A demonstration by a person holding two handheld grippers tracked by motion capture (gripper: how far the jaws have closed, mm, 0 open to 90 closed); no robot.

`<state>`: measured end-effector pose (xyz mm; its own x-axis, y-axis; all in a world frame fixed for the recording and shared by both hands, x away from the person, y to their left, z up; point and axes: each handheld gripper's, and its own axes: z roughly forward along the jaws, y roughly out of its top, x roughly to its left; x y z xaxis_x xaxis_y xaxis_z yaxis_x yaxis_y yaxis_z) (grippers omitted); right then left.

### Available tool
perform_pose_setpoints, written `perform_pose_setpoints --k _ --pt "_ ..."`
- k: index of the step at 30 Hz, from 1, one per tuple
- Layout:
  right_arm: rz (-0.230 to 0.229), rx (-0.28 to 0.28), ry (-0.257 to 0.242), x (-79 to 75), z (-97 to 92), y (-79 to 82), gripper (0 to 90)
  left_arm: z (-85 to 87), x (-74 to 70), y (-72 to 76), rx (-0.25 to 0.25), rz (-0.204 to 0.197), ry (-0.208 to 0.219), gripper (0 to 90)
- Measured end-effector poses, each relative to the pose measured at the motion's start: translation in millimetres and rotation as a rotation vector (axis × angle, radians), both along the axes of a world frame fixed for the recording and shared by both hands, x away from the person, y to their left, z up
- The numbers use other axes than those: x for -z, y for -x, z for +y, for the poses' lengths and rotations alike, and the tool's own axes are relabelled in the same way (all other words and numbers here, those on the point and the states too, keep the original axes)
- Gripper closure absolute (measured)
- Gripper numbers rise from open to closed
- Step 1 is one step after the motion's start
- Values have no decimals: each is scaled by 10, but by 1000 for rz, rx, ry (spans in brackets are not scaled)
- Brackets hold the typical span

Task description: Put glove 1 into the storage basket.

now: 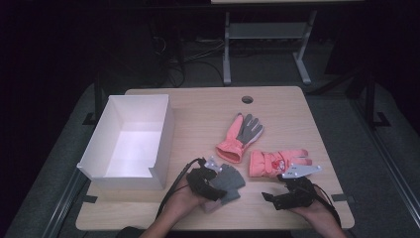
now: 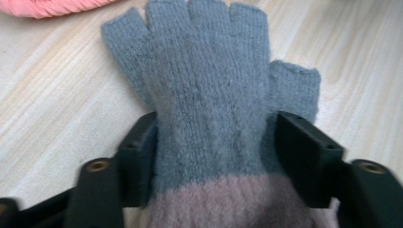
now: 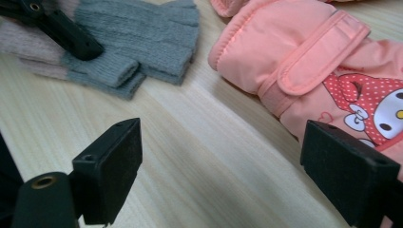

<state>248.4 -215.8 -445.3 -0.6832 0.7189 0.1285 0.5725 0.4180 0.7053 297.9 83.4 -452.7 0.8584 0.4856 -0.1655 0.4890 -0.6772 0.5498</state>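
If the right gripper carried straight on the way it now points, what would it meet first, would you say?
Probably the pink padded glove: the right gripper stands open over bare table, and the glove's cuff lies ahead, towards its right jaw. Depth is hard to judge.

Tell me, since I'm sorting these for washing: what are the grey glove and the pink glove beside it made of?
Grey glove: knitted, woolly-looking yarn, matte and fuzzy, ribbed stitches showing. Pink glove: smooth padded fabric, probably synthetic, slight sheen, puffy seams and strap.

Setting: lab or test room. Evidence: dark surround, lone wooden table [image 1: 208,106] with cable hole, grey carpet, cables [image 1: 173,62] beneath metal-legged desk [image 1: 267,34].
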Motion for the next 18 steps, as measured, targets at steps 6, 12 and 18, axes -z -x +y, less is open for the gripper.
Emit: perform_pose_setpoints --k 6,12,18 --pt "6 10 -3 9 -5 -17 136 15 -4 -34 10 59 37 572" --pt "0 0 3 17 -3 -14 136 41 -32 -58 23 80 45 610" --pt "-7 -3 -1 14 -2 -11 136 73 -96 -65 30 125 116 616"
